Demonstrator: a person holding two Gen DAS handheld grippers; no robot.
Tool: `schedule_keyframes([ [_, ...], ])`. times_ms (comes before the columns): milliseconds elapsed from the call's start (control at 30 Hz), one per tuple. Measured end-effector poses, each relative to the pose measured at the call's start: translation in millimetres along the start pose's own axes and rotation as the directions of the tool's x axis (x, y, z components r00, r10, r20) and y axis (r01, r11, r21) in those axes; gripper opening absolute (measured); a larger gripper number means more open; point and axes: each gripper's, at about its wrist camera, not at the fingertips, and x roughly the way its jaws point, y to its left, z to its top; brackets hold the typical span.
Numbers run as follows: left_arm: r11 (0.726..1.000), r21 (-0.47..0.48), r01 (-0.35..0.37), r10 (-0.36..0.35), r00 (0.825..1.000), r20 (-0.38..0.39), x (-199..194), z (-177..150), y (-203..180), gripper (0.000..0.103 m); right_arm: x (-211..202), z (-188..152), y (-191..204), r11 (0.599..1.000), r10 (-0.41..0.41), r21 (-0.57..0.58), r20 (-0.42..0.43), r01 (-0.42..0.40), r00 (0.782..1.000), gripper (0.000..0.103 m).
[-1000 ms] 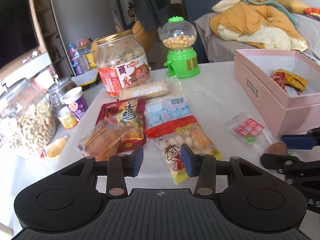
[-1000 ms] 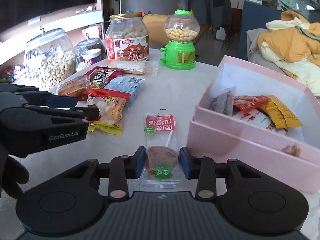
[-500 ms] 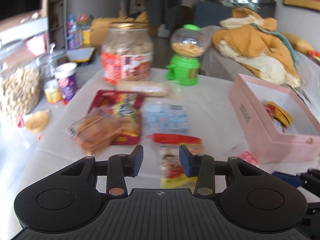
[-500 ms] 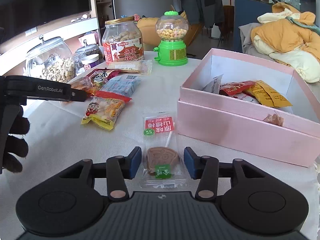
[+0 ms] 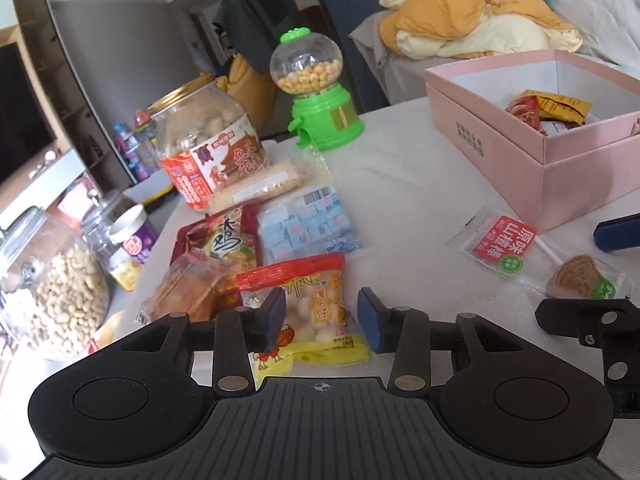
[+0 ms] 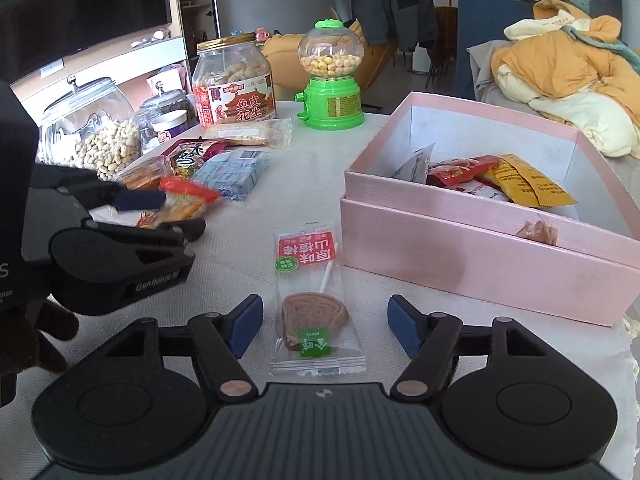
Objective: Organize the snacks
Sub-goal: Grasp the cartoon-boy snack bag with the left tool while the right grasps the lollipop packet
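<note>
Currently: pickup step | right gripper [image 6: 322, 326] spread wide, straddling hawthorn lollipop packet [image 6: 314, 304] flat on tablecloth, just beside pink box [image 6: 472, 248] (some snacks already inside) | left gripper [image 5: 322, 320] parted over red-and-yellow snack bag [image 5: 310, 306], not gripping | next: close squarely on the packet, lift clear of the box wall.

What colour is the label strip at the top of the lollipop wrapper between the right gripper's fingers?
Red with white characters on the lollipop wrapper, clearest in the right wrist view.

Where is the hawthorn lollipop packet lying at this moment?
The lollipop packet lies flat on the white tablecloth between the open fingers of the right tool, just left of the pink box.
</note>
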Motion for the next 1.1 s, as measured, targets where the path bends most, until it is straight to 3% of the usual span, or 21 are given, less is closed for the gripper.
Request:
schedule_keyframes([
  [200,0.993,-0.073,0.09,-0.09,0.996,0.006,-3,2,18,0.053,0,0,-2,1.0,-0.002,0.014,0.002,0.002,1.0,0.07],
  [300,0.996,-0.087,0.032,-0.03,0.999,0.019,-6,-1,26,0.053,-1,0,-2,1.0,0.0,0.014,0.001,0.0,1.0,0.071],
  [367,0.995,-0.098,0.005,-0.006,1.0,-0.014,0,-1,32,0.054,0,0,-2,1.0,0.002,0.013,0.001,-0.002,1.0,0.072],
  [533,0.984,-0.178,0.013,-0.022,0.999,-0.044,15,1,49,0.059,0,0,-1,1.0,0.005,0.009,-0.002,-0.005,1.0,0.075],
  [633,0.954,-0.3,0.011,-0.035,0.997,-0.075,25,1,66,0.058,0,0,-1,1.0,0.006,0.01,-0.002,-0.006,1.0,0.075],
  [733,0.93,-0.359,0.073,-0.104,0.992,-0.069,27,-5,75,0.059,0,0,-1,1.0,0.007,0.01,-0.003,-0.007,1.0,0.075],
  [867,0.935,-0.314,0.166,-0.188,0.981,-0.04,20,-9,73,0.061,1,0,-1,1.0,0.009,0.007,-0.004,-0.009,1.0,0.077],
  [1000,0.933,-0.27,0.237,-0.251,0.968,-0.019,15,-13,70,0.069,1,0,-1,1.0,0.01,0.008,-0.004,-0.01,1.0,0.077],
  [1100,0.92,-0.282,0.271,-0.284,0.959,-0.006,13,-15,71,0.069,1,0,-1,1.0,0.011,0.009,-0.004,-0.011,1.0,0.077],
])
